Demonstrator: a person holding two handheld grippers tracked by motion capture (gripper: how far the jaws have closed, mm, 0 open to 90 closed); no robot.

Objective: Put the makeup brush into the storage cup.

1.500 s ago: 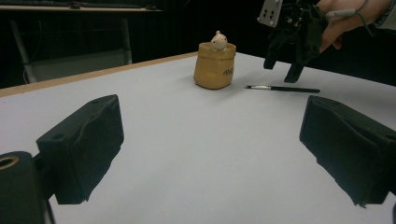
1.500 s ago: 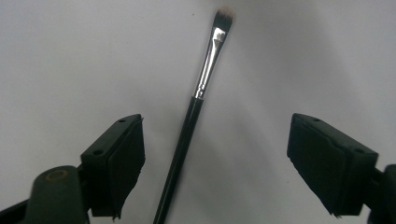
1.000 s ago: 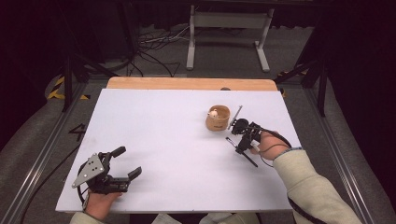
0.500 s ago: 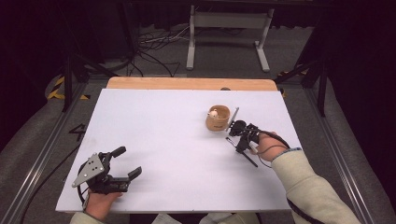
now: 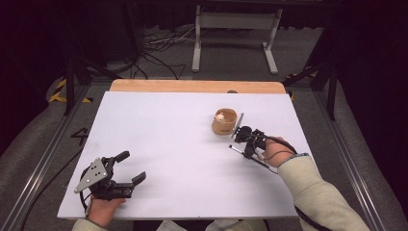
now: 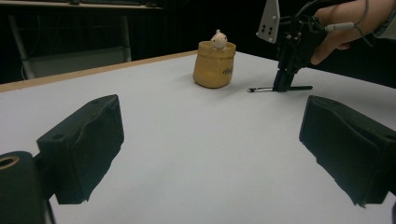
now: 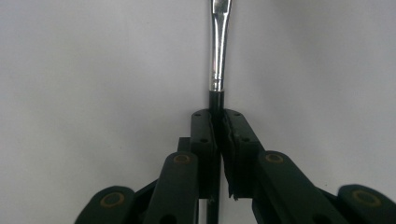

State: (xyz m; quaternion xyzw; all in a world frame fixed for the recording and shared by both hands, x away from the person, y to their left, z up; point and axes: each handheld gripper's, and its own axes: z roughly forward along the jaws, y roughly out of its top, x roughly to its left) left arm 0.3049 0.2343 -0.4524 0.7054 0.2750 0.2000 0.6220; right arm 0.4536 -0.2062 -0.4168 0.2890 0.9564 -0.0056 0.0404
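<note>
My right gripper (image 7: 218,122) just closing, now clamped on the thin brush (image 7: 219,42) lying on the table (image 5: 159,125), my left gripper (image 5: 126,168) spread wide, holding nothing

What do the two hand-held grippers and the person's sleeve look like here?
Both the left gripper and the right gripper are black, with linkage arms and brass-coloured pivot pins. A grey three-cornered plate with small holes tops the left one. A thin cable loops off the right. The sleeve is pale beige.
</note>
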